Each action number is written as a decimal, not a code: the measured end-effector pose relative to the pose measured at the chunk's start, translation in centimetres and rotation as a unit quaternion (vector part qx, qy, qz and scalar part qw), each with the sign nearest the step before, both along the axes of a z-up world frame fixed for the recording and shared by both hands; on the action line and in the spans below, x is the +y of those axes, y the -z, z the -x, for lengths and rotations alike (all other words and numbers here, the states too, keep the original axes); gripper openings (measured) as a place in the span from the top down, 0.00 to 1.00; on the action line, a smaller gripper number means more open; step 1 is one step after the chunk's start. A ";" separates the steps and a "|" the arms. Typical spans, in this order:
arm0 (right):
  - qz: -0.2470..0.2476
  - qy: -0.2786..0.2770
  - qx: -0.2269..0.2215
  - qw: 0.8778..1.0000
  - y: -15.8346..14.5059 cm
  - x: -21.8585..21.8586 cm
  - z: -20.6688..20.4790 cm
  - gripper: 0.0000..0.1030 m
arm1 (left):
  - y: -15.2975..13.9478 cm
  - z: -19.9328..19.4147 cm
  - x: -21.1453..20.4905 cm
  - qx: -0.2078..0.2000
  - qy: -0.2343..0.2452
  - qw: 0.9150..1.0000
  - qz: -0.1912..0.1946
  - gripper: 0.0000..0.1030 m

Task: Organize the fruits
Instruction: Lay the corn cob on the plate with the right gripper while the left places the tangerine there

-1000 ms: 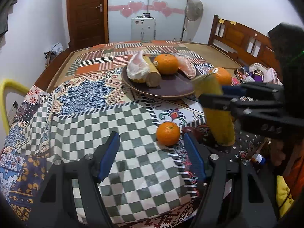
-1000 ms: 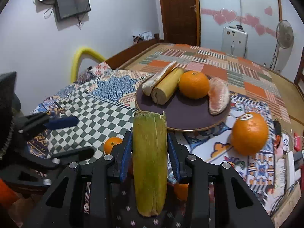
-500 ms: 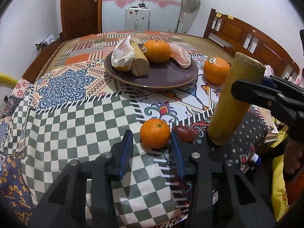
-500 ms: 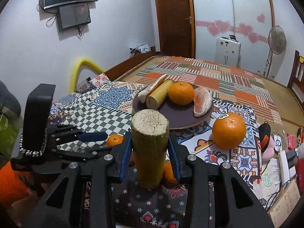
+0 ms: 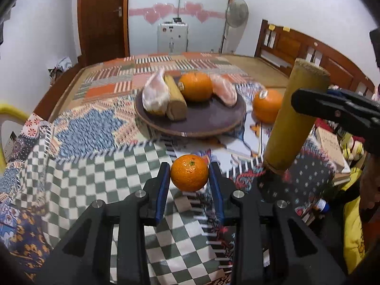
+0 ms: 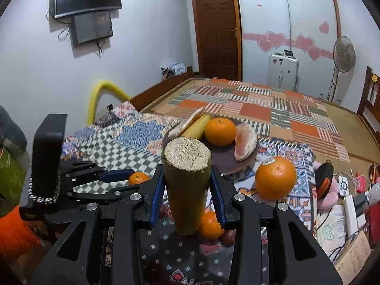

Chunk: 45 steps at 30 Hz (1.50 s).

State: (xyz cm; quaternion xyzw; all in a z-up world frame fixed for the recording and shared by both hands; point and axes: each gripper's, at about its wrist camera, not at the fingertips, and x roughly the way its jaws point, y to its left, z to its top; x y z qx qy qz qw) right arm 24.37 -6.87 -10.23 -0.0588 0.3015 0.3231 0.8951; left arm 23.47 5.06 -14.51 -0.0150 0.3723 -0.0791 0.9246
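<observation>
Left fingers (image 5: 163, 185) just closed onto mandarin (image 5: 189, 172) on checked cloth (image 5: 95, 178); pads pressed against both sides. Cane (image 6: 187, 182) clamped in right gripper (image 6: 187, 197), raised since previous frames. Both fruits judged ready for plate (image 5: 201, 125).

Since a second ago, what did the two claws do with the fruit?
The left claw moved up to the small orange and has just been closing, so its pads now squeeze it. The right claw tipped its cane stick upright, off the cloth. The plate and the big orange beside it stayed put.
</observation>
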 end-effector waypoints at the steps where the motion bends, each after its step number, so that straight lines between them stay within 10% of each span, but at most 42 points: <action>1: -0.001 0.003 -0.005 1.000 -0.3 0.0 -0.2 0.67 | -0.5 -0.1 0.2 -0.005 -0.002 1.000 0.002 0.68; 12: -0.007 0.015 -0.024 1.000 -1.4 0.8 -2.4 0.67 | -3.0 -2.4 0.9 -0.035 -0.012 0.999 0.004 0.68; 45: 0.058 -0.015 0.020 0.998 2.3 6.6 -10.5 0.67 | 1.3 -8.8 0.5 -0.009 -0.018 1.000 -0.010 0.68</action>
